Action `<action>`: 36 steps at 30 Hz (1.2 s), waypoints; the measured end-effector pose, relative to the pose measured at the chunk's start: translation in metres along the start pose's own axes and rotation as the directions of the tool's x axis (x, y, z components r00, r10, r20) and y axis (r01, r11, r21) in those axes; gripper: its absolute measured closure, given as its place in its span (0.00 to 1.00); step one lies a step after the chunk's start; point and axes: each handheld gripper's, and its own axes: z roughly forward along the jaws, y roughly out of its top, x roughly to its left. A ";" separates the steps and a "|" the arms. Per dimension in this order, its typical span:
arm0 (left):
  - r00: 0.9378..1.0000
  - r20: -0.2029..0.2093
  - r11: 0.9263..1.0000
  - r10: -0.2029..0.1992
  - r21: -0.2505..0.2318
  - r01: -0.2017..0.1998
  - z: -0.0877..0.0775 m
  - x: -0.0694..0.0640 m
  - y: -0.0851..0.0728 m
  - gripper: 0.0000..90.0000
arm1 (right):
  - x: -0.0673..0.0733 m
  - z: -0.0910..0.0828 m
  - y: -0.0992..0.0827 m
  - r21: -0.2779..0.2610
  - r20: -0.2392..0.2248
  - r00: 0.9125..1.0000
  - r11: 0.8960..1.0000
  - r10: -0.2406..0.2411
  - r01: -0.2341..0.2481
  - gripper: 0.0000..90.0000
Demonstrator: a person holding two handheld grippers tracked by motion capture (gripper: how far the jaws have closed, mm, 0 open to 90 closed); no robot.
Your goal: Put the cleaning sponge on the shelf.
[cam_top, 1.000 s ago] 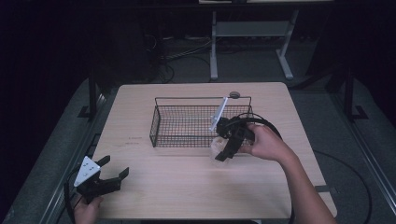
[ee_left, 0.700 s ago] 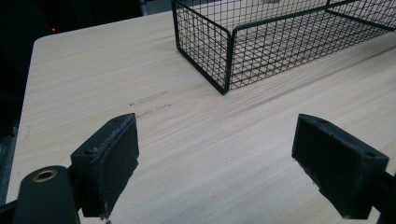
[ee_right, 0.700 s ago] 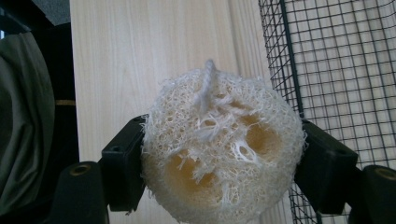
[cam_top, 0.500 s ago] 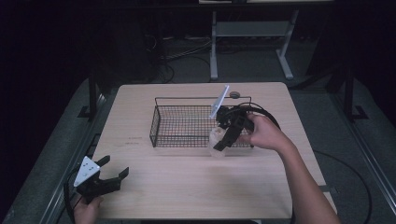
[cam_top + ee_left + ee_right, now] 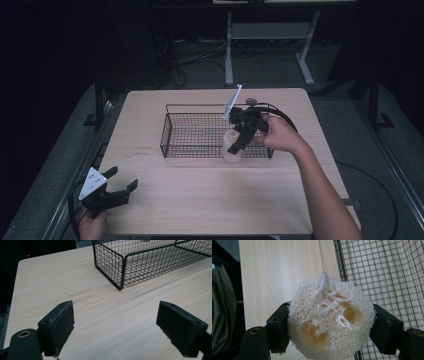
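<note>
Right gripper view: loofah sponge sits squarely between both jaws of the right claw, clamped on either side. High view places it at the wire basket's front right wall. Left claw gapes wide, holding nothing, over the desk.

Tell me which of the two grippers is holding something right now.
The right gripper: its jaws are shut on the loofah sponge at the wire basket. The left gripper is open above bare table.
</note>
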 end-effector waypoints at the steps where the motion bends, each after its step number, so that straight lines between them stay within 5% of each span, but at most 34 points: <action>1: 1.000 0.001 1.000 0.000 0.001 0.000 0.000 0.000 0.000 0.15 | -0.002 0.000 0.000 -0.010 -0.006 1.000 1.000 0.003 -0.003 0.30; 36: 1.000 -0.003 1.000 -0.004 -0.002 0.004 -0.001 0.003 0.000 0.15 | -0.046 -0.006 0.015 -0.005 0.027 0.997 0.998 0.067 -0.067 0.30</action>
